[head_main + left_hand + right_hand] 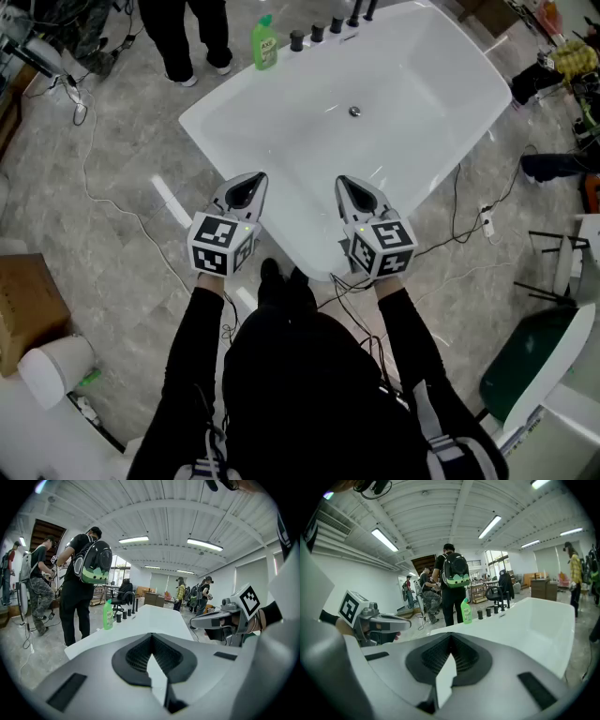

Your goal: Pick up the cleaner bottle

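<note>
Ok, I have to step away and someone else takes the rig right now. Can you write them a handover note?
Left gripper: shut, empty, over the near end of the tub.
Right gripper: shut, empty, level with the left one.
Bottle: upright on the tub's far corner, next to the black knobs, out of reach of both grippers.
Done: nothing yet.
Left: move to the far corner, open a gripper (the left one looks nearer), close on the bottle and lift it.
</note>
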`<move>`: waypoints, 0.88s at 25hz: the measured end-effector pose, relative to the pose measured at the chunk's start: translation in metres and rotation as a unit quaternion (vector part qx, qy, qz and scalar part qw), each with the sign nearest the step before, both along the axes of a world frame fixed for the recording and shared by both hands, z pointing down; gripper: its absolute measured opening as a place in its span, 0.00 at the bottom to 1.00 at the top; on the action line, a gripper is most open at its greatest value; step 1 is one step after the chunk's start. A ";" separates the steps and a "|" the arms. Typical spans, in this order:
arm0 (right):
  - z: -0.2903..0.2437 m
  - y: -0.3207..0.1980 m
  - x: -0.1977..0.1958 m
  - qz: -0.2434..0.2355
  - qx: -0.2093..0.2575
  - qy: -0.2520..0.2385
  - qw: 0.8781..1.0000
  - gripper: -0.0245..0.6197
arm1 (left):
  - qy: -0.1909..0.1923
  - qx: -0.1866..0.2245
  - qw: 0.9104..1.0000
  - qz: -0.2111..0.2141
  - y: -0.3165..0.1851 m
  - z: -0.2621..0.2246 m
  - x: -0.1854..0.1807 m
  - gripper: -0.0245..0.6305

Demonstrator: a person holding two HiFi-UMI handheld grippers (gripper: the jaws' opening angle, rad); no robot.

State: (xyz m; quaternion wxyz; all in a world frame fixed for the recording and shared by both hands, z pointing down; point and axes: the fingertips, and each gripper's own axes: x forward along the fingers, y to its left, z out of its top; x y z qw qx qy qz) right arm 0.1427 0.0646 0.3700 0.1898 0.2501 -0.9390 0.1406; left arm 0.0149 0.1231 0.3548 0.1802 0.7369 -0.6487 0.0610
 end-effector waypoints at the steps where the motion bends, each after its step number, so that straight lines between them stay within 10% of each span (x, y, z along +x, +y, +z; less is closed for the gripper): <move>1: 0.000 0.001 0.001 0.001 0.000 0.000 1.000 0.04 | -0.001 0.000 1.000 -0.001 0.001 0.000 0.001 0.05; 22: 0.003 0.004 0.013 -0.003 -0.017 -0.010 1.000 0.04 | -0.012 0.005 1.000 -0.016 0.006 -0.004 0.000 0.05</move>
